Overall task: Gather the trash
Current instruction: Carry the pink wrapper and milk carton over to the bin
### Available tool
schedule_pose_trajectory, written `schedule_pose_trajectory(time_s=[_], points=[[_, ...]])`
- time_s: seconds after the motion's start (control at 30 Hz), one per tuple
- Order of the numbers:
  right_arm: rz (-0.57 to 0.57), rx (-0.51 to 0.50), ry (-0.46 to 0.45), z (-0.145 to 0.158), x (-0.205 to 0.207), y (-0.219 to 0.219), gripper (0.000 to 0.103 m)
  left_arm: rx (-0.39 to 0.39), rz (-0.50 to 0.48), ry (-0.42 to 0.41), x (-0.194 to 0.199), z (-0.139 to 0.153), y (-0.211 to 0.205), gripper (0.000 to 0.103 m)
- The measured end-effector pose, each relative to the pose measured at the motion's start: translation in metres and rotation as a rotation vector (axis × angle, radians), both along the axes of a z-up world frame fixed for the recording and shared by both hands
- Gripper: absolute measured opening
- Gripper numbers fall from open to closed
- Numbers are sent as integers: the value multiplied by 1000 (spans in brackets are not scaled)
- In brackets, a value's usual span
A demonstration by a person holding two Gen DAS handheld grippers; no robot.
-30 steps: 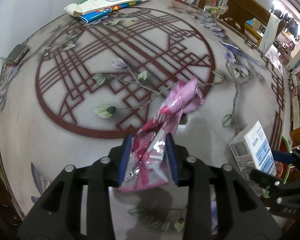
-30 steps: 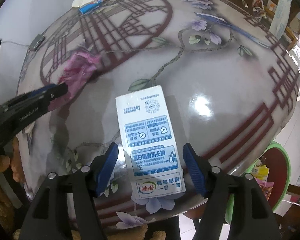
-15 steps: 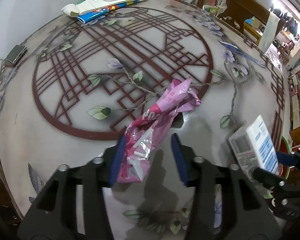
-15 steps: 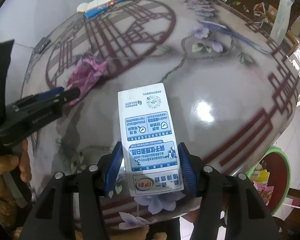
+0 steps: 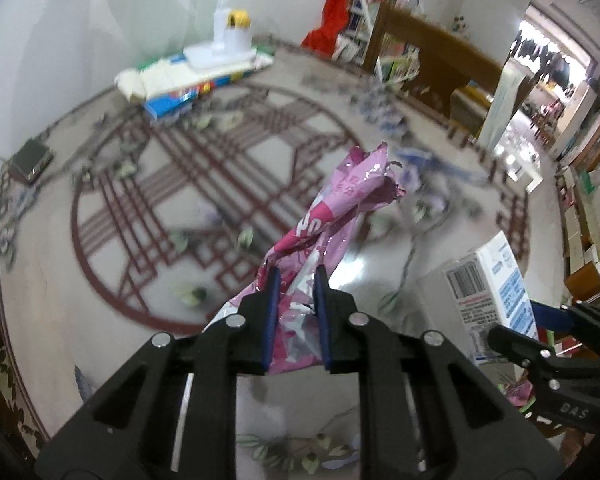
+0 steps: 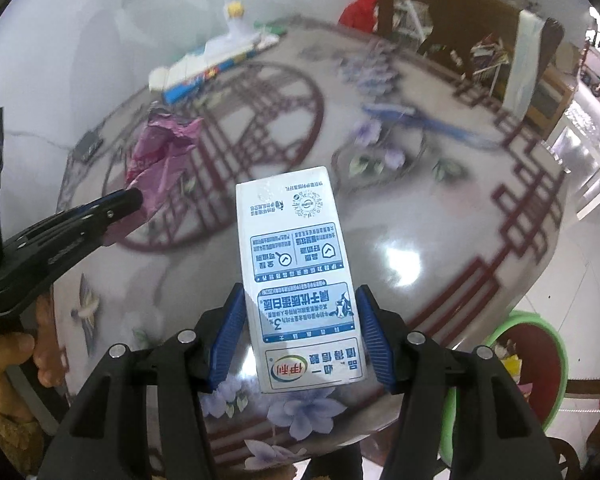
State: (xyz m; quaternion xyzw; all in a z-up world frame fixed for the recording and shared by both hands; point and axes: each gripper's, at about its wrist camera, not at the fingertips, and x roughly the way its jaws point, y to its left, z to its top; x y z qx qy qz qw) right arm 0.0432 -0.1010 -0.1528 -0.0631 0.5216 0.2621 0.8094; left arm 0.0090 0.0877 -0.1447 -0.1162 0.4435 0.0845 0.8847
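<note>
The left gripper (image 5: 294, 280) is clenched on a pink wrapper (image 5: 340, 208), raised off the table (image 5: 112, 280) above its middle. The right gripper (image 6: 298, 308) grasps a milk carton (image 6: 296, 248) over the table's near edge, above a green bin (image 6: 540, 360).

a home, probably a dining room; round patterned table (image 5: 100, 320); wooden chair (image 5: 432, 52); cluttered bookshelf (image 5: 360, 20) behind
</note>
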Motion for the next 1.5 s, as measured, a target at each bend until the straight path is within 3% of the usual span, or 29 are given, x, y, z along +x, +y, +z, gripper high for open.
schedule_pose_trajectory(time_s=[0.3, 0.53, 1.5], points=[[-84, 93, -95, 46, 12, -21, 54, -24, -17, -132, 6, 57, -10, 17], [-97, 133, -165, 75, 8, -26, 54, -15, -56, -193, 8, 83, -26, 17], [-333, 192, -249, 98, -6, -110, 54, 21, -192, -243, 1, 107, -77, 17]])
